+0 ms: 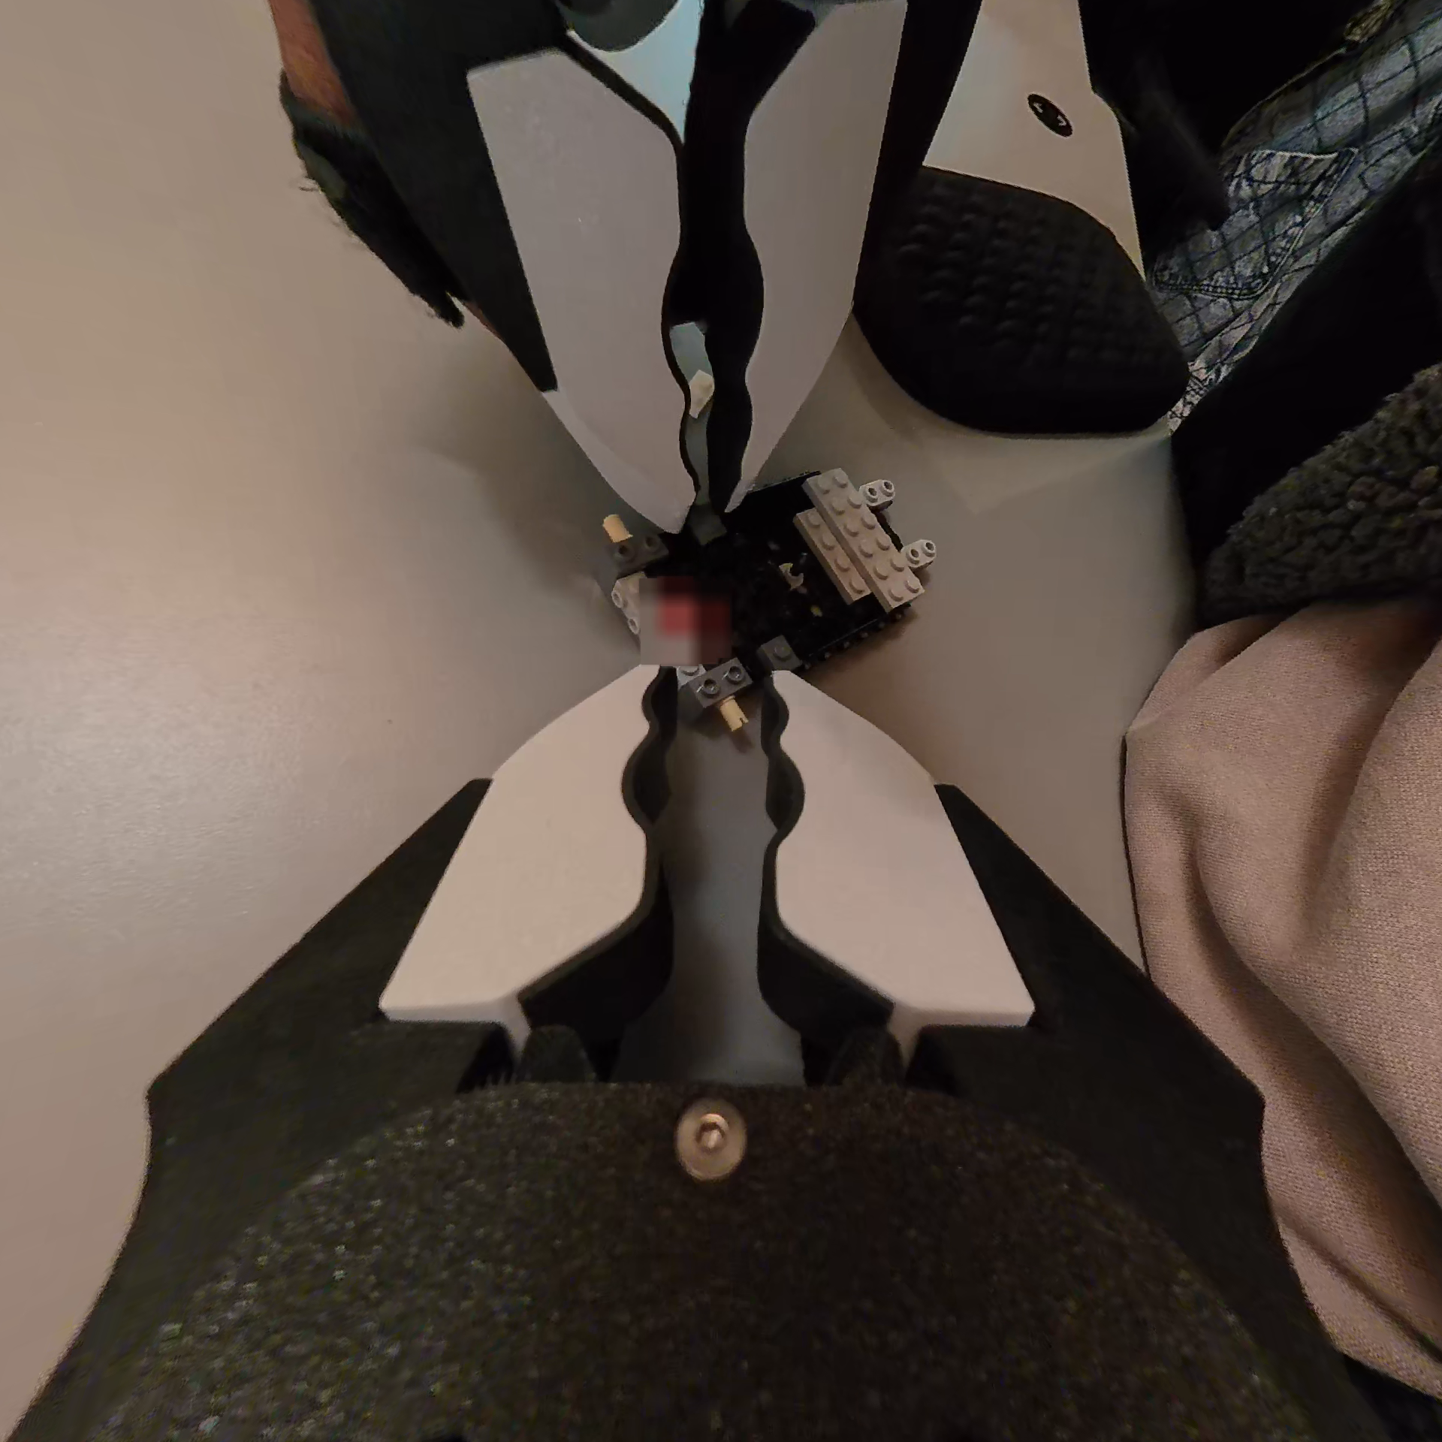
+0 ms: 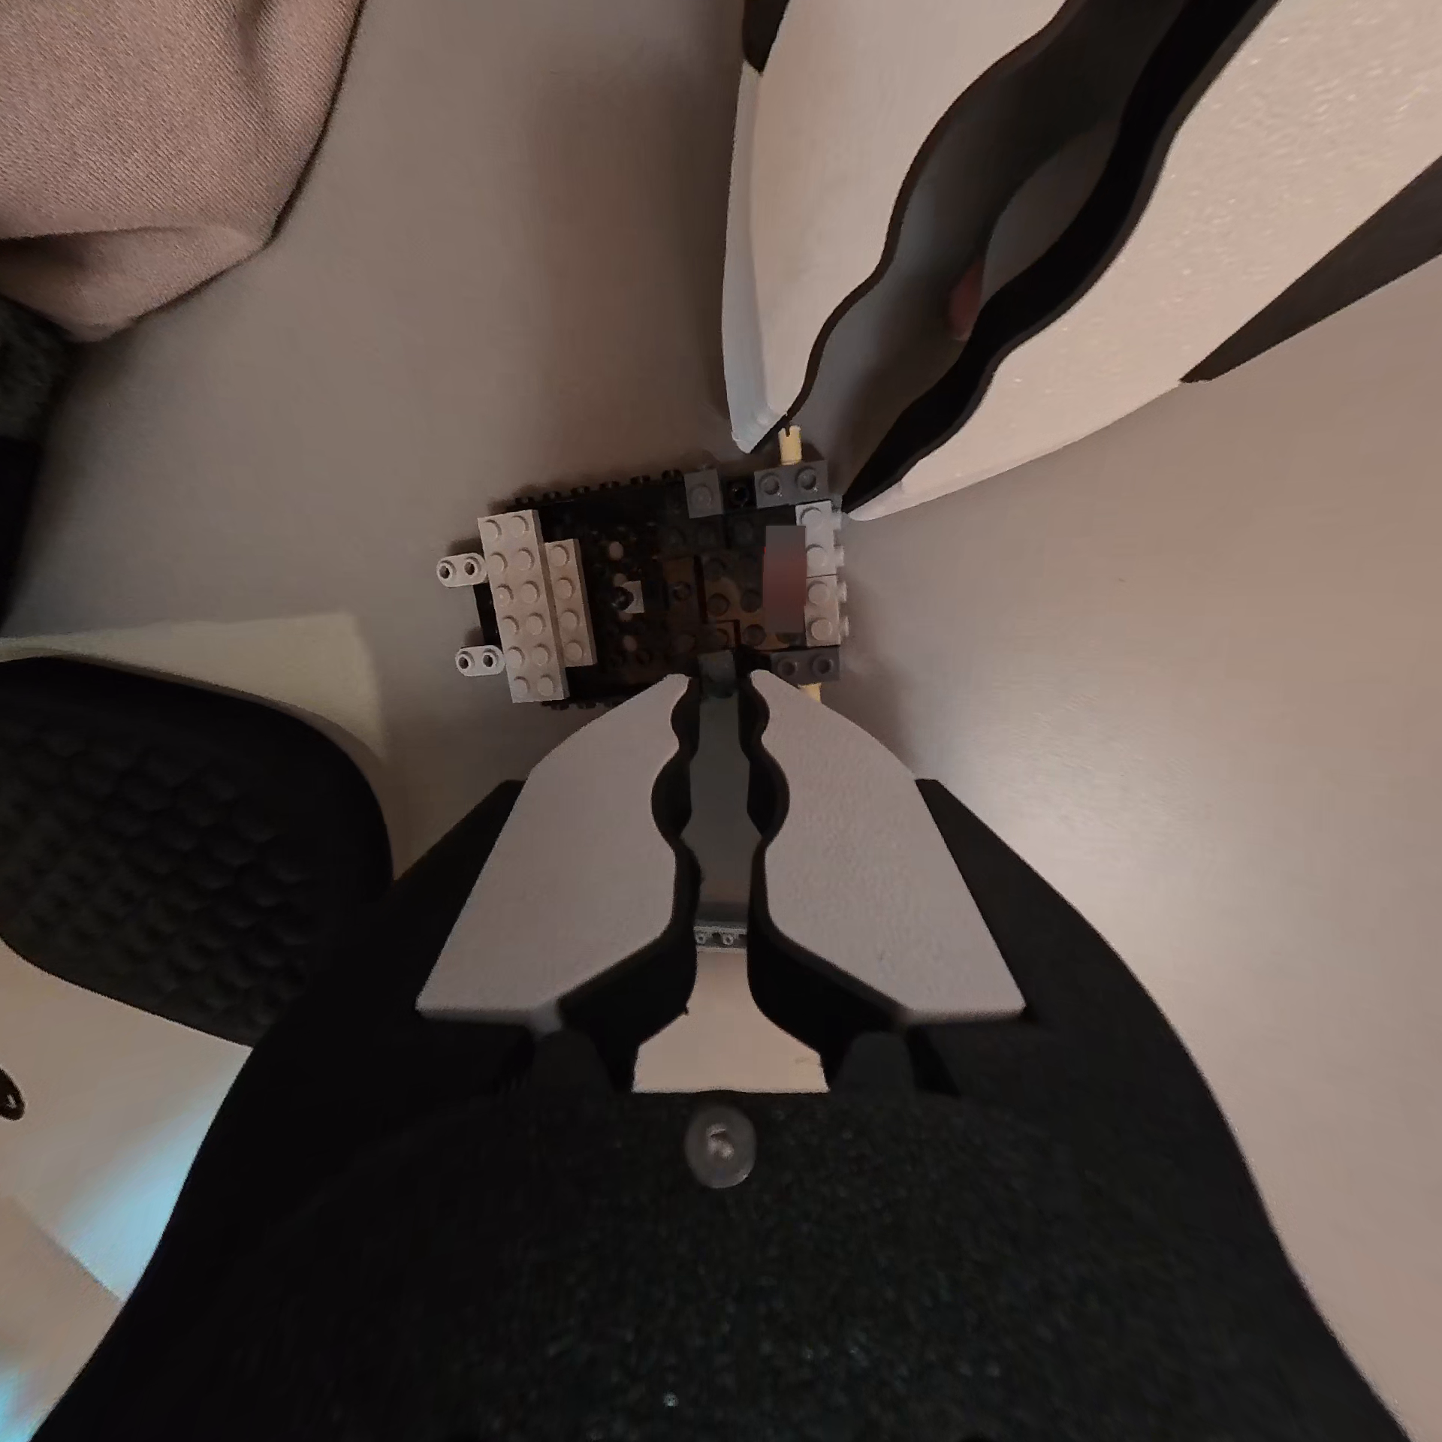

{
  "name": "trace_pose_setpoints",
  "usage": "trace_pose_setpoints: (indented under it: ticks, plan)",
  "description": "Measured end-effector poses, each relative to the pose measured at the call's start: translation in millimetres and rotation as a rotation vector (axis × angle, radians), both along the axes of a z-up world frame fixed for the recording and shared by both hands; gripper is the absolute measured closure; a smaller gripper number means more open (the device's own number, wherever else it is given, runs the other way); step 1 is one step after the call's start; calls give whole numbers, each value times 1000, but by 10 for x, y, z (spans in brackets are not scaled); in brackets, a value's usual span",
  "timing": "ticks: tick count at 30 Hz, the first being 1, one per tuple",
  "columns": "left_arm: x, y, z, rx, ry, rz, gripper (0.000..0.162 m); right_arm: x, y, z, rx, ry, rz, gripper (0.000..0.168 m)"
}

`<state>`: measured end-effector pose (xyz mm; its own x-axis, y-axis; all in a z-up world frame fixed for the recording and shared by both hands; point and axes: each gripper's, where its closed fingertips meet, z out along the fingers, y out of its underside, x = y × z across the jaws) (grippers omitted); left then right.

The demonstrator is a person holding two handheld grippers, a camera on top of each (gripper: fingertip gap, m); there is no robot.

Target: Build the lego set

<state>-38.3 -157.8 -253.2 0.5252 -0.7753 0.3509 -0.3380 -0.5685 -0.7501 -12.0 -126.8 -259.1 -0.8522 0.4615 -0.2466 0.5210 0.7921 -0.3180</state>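
Left wrist view showed the pale smooth surface [image 1: 234, 702] carrying the black-and-grey lego build [image 1: 780, 577], its long axis running from the light grey studded plates [image 1: 858, 546] toward the dark grey end bricks [image 1: 722, 685]. My left gripper [image 1: 714, 690] sat fingers apart, holding nothing, the tan pin [image 1: 733, 722] between its tips. My right gripper [image 2: 718, 679] was clamped on a small dark grey piece [image 2: 718, 675] at the build's near edge, so I judged the right arm nearer for pressing.
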Motion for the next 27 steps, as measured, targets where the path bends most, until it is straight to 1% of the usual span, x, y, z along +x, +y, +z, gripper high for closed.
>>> trace_pose_setpoints:
  ticks: [27]
  plan:
    - [22, 33, -9, -1, -3, -4, 142, 55, 42, -34, -53, -89, -83, 159]
